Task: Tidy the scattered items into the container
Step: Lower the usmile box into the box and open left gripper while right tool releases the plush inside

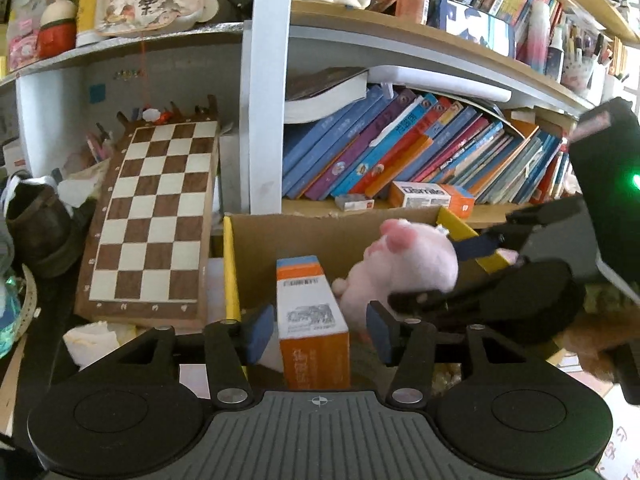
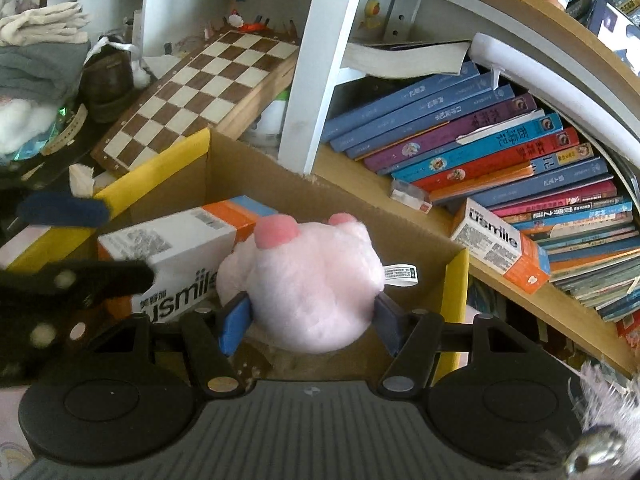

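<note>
Two grippers reach over the cardboard box (image 2: 332,200): right gripper (image 2: 310,326) pinching the pink plush (image 2: 312,280), left gripper (image 1: 318,336) spread

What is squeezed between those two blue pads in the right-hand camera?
A pink plush toy: the right gripper holds it over the cardboard box, next to a usmile carton. The right wrist view shows this.

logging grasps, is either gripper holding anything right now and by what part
The right gripper holds the pink plush pig by the sides of its round body, over the cardboard box. The left gripper is open, holding nothing.
</note>
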`<state>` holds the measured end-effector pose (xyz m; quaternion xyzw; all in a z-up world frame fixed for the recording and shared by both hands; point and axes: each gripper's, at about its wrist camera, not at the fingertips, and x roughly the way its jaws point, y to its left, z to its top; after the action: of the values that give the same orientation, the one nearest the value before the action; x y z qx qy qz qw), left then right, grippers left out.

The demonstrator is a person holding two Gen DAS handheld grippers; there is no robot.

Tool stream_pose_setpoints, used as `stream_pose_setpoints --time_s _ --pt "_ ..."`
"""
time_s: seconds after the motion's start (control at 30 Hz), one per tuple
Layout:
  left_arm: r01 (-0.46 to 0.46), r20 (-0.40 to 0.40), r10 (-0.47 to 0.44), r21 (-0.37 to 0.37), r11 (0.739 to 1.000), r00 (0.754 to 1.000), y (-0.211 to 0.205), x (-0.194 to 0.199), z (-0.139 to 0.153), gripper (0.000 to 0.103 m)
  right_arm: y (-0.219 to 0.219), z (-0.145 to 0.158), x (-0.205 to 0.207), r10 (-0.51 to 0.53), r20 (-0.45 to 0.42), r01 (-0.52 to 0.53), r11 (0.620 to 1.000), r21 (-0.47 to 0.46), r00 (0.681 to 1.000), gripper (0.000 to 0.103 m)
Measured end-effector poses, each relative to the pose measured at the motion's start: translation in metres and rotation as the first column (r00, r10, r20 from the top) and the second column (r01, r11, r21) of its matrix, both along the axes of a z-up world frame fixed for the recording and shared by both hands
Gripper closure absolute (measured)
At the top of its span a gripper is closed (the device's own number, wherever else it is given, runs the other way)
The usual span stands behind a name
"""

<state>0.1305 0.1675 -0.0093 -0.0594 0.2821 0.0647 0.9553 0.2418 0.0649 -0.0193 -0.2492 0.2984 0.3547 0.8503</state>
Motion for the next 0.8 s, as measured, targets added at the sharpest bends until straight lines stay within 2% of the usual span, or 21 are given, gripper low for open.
stream_pose_setpoints --time_s 0.1,0.2,0.33,0.47,0.57,0.8 --pt "-0.018 -0.002 0.018 -0.017 1.0 1.0 0.002 -0.009 -0.001 0.045 0.003 0.005 0.005 -0.008 0.011 0.008 1.0 0.011 1.0 0.041" --pt "-0.017 0.002 0.017 -0.038 0.999 1.0 0.001 -0.02 -0.001 0.045 0.005 0.01 0.011 -0.017 0.021 0.016 1.0 0.02 1.0 0.042" --pt "-0.01 0.005 0.01 -0.045 0.999 1.0 -0.003 -0.033 0.0 0.041 0.012 0.015 0.013 0.02 -0.001 -0.02 0.999 0.039 1.0 0.047" --pt "-0.002 0.009 0.002 -0.047 0.999 1.0 -0.007 -0.043 0.001 0.039 0.018 0.015 0.009 0.03 0.023 -0.03 0.999 0.025 0.999 0.033" --pt "0.0 0.012 0.001 -0.051 0.999 1.0 -0.007 -0.048 0.002 0.039 0.014 0.018 0.006 0.02 0.007 -0.02 0.999 0.045 1.0 0.025" --pt "-0.002 0.021 0.003 -0.048 0.999 1.0 -0.011 -0.056 0.006 0.038 -0.006 0.029 -0.012 -0.011 -0.005 0.011 0.997 0.078 1.0 0.019"
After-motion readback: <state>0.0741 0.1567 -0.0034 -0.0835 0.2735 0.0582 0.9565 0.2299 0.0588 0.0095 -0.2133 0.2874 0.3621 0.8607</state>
